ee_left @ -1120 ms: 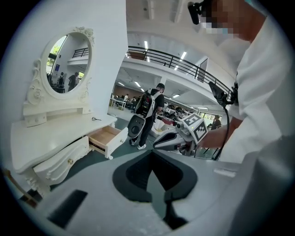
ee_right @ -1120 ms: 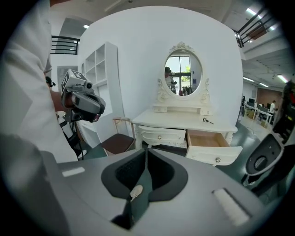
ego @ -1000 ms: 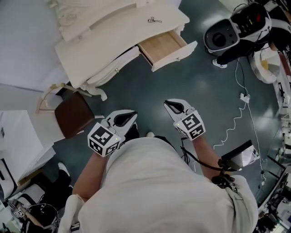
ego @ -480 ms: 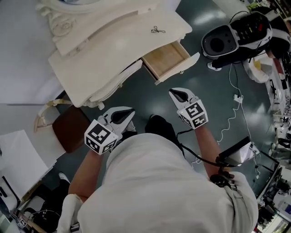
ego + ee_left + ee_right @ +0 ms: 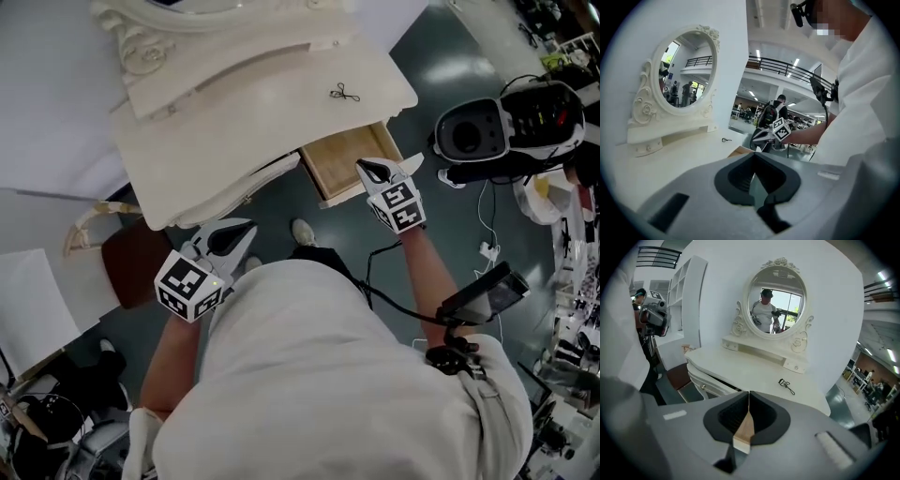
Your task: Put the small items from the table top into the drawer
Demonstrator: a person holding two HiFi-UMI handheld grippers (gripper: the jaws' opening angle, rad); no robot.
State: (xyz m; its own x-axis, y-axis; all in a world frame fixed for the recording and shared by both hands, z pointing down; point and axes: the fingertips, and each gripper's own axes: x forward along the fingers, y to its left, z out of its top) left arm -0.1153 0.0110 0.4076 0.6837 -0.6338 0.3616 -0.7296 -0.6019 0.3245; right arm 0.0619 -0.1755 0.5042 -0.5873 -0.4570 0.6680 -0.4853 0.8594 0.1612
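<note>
A small black eyelash curler (image 5: 345, 93) lies on the cream dressing table's top (image 5: 272, 94), near its right end. Under that end the wooden drawer (image 5: 349, 161) stands pulled out. My right gripper (image 5: 375, 172) hovers over the drawer's front right corner, jaws shut and empty. My left gripper (image 5: 230, 234) hangs short of the table's front edge, also shut on nothing. In the right gripper view the curler (image 5: 786, 386) lies beyond the shut jaws (image 5: 749, 393). The left gripper view shows the curler (image 5: 725, 139) far beyond its jaws (image 5: 753, 154).
An oval mirror (image 5: 774, 305) stands at the table's back. A brown chair seat (image 5: 131, 262) sits left of me by the table. A round black and white machine (image 5: 487, 131) and cables lie on the floor to the right.
The table and drawer have come much closer. My right gripper now reaches the drawer's front, and the left gripper has neared the table's edge. Both stay shut.
</note>
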